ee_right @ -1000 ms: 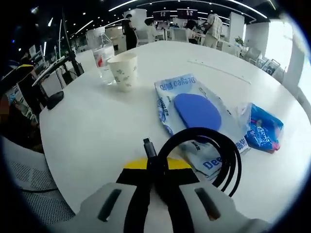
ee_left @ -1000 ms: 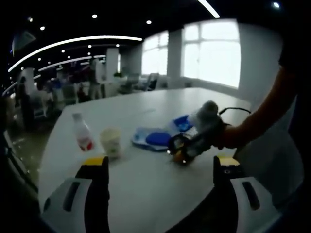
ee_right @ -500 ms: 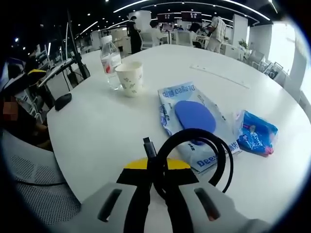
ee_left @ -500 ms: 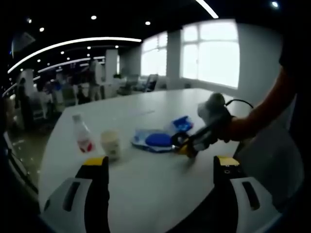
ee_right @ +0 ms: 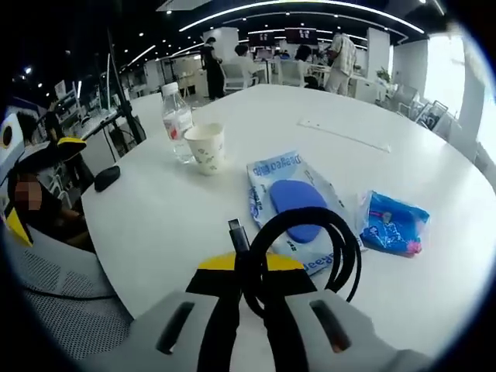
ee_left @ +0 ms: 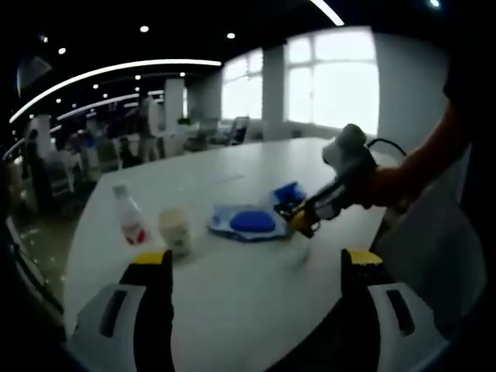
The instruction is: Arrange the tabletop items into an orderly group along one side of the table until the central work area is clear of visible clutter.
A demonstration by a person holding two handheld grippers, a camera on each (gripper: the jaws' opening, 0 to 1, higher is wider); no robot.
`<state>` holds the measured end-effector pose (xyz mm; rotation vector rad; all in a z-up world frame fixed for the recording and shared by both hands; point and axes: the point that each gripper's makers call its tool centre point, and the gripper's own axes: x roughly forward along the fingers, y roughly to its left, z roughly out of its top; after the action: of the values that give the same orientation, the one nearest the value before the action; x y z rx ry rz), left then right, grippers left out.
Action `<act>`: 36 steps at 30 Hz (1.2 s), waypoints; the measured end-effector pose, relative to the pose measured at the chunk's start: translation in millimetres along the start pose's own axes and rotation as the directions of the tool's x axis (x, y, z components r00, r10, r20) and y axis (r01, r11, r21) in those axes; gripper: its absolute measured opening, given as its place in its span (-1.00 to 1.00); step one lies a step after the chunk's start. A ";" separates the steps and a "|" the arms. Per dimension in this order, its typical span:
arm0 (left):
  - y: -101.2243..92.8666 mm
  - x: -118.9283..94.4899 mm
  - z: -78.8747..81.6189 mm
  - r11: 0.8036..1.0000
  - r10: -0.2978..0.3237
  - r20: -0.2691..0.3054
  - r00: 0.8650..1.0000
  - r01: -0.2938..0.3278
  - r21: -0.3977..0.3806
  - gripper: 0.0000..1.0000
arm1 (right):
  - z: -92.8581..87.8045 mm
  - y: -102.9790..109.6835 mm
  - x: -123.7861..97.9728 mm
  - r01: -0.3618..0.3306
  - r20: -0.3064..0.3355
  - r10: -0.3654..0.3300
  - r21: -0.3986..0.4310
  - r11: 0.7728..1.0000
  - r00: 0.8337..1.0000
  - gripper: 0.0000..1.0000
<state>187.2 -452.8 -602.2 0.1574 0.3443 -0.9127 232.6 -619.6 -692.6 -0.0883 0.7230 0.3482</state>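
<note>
The right tongs point(ee_right: 249, 283) were closed on a coiled black cable point(ee_right: 310, 252), whose loop rose ahead of the jaws and whose plug end point(ee_right: 237, 233) stuck up beside the coil. In the left gripper view the right tongs point(ee_left: 304, 221) appeared from the right, held by a person's hand point(ee_left: 381, 187) above the white bench point(ee_left: 256, 279), with the cable pinched at the tip and clear of the surface. The left tongs point(ee_left: 256, 267) were open and gripped nothing; the jaws stood well apart over the bare near part of the bench. In the right gripper view, a white and blue wet-wipe pack point(ee_right: 294, 208) lay flat on the bench point(ee_right: 155, 225) beyond the cable loop, and part of it was covered by the loop. A small blue snack packet point(ee_right: 393, 225) lay just beside the pack on its right, apart from it. Farther back on the left, a patterned paper cup point(ee_right: 205, 147) stood upright, with a clear plastic water bottle point(ee_right: 176, 122) upright just behind it; whether the two touched could not be determined. A dark computer mouse point(ee_right: 107, 177) lay near the left edge of the bench. The left gripper view showed the same row: bottle point(ee_left: 130, 219), cup point(ee_left: 175, 230), wipe pack point(ee_left: 246, 223) and snack packet point(ee_left: 288, 194). Office desks and standing people were visible in the background.
</note>
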 end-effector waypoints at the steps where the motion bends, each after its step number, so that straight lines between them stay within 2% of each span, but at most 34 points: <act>1: -0.3 0.1 -0.1 1.000 -0.001 -0.001 1.000 0.001 0.000 0.73 | 0.4 -0.3 -0.7 0.001 0.002 -0.001 -0.003 1.000 1.000 -0.83; 8: -3.7 1.6 -2.6 1.000 -0.017 -0.014 1.000 0.017 0.013 0.77 | 11.4 -6.7 -14.0 0.011 0.038 -0.010 -0.028 1.000 0.999 -0.83; 16: -4.8 2.2 -3.8 1.000 -0.022 -0.018 1.000 0.023 0.014 0.82 | 19.7 -19.1 -25.9 0.027 0.063 -0.026 -0.014 1.000 0.998 -0.83; 27: -4.3 2.5 -3.2 1.000 -0.019 -0.013 1.000 0.020 0.012 0.89 | 22.4 -44.9 -38.5 0.066 0.068 -0.066 -0.004 0.998 0.996 -0.82; 36: -1.7 2.0 -4.0 1.000 -0.005 -0.009 1.000 0.005 0.000 0.99 | 14.0 -66.9 -45.0 0.106 0.055 -0.106 -0.005 0.994 0.993 -0.82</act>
<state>186.0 -454.2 -606.6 0.1602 0.3530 -0.9171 233.0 -692.4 -655.0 -0.1234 0.6597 0.2508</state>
